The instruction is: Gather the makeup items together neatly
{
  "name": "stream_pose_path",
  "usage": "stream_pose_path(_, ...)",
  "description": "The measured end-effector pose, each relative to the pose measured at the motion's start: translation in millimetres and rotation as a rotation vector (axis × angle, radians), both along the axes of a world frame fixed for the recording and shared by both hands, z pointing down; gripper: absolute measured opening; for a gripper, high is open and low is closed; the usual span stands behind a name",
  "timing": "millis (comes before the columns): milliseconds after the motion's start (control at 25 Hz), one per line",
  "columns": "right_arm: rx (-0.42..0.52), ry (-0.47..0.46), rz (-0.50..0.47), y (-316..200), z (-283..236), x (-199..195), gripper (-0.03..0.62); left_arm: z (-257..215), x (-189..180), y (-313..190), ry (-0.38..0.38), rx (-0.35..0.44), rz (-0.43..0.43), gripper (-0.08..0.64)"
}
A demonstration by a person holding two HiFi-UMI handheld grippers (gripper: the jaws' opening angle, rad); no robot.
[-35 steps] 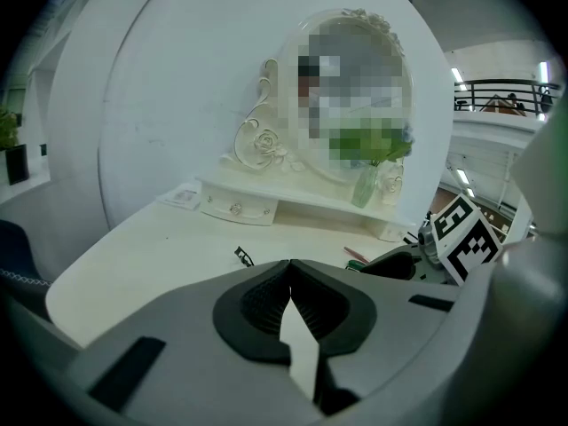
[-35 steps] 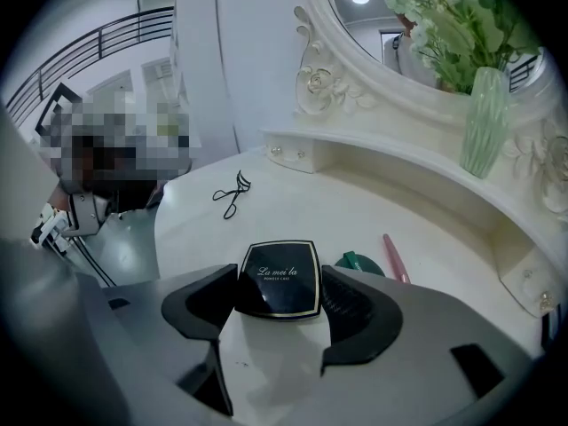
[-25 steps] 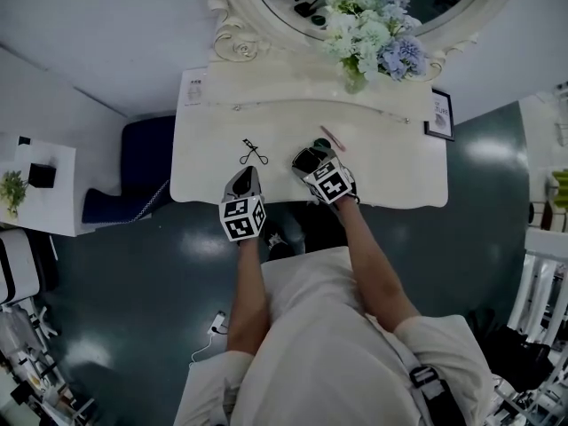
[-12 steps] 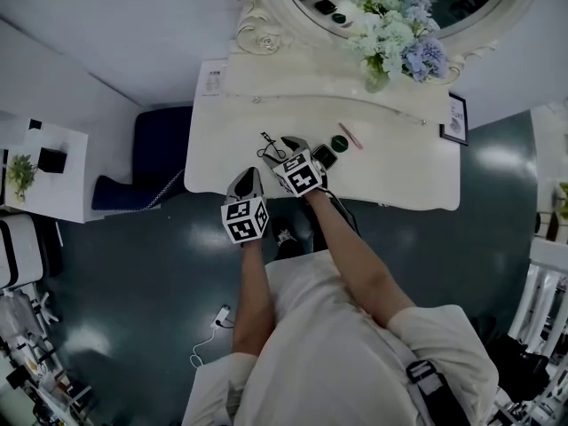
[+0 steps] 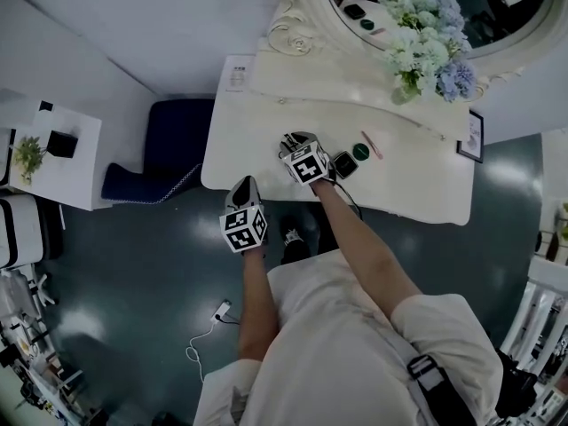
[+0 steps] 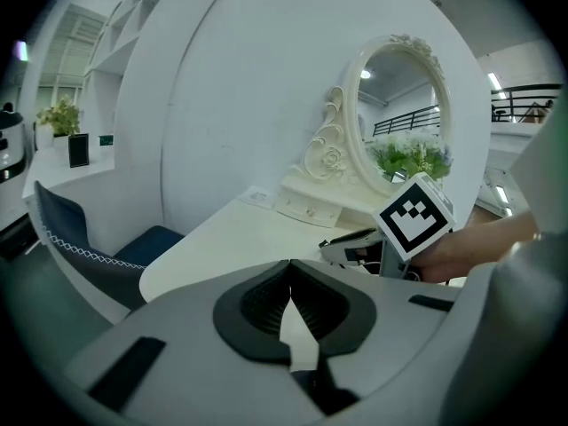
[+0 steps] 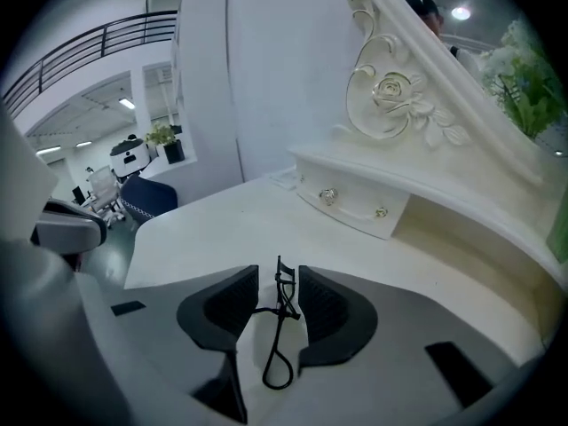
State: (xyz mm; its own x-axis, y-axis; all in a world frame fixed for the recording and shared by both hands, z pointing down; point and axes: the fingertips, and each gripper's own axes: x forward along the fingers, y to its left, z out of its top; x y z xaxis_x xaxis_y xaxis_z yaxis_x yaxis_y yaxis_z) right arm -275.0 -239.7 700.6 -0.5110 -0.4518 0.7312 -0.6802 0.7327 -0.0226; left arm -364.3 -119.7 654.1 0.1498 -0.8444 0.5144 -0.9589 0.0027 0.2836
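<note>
The eyelash curler (image 7: 282,323) lies flat on the white counter (image 7: 204,229), its clamp end pointing to 12 o'clock in the right gripper view and its loop handle to 6. It sits in the gap of the right tongs (image 7: 277,278), whose jaws have just been closing and now stand narrow. The pad on the 3 o'clock side is just beside the curler's head, and a sliver of counter shows on the 9 o'clock side, so we do not see a grip. In the head view, a small black compact (image 5: 345,164) lies at 3 o'clock from the right tongs' marker cube, touching or just beside it. A round dark green item (image 5: 361,151) sits at 2 o'clock and a slim pink stick (image 5: 372,144) lies a little beyond that. The left tongs (image 6: 289,295) have their jaws together with nothing between them. In the head view they hover at 7 o'clock from the right tongs, off the counter's front edge and over the dark floor (image 5: 133,264). At 12 o'clock on the counter is a raised shelf with a two-knob drawer (image 7: 355,204), and above it an ornate mirror frame (image 5: 293,34) and a vase of pale flowers (image 5: 426,34). A blue chair (image 5: 164,149) stands at 9 o'clock from the counter.
</note>
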Motion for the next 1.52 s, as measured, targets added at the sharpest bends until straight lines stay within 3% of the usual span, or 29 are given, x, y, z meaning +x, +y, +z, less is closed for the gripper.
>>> stream_pose_path(200,-0.004,0.069,0.002,-4,7,-3,0.057,1,-10,5,0.021,-0.002,-0.024,0.015)
stream_pose_path(360,0.001,0.052,-0.015,4,-3,-11,0.054,2,-10,7,0.031,0.001,-0.018,0.015)
stream_pose_path(640,0.036,-0.005,-0.027,27,-37,3,0.052,-4,23,5,0.003,0.009,0.069,0.015)
stream_pose_path(880,0.060,-0.011,-0.017,27,-54,65,0.052,-19,56,-6,-0.010,0.037,0.093,0.015)
stream_pose_path(1040,0.056,-0.007,-0.019,20,-58,112,0.052,-26,73,-16,-0.022,0.047,0.057,0.015)
stream_pose_path(1320,0.059,0.022,-0.034,-11,-56,218,0.052,-37,140,-35,-0.037,0.049,0.023,0.015)
stream_pose_path(1520,0.049,0.032,-0.032,-34,-44,269,0.052,-40,176,-41,-0.070,0.039,-0.001,0.015)
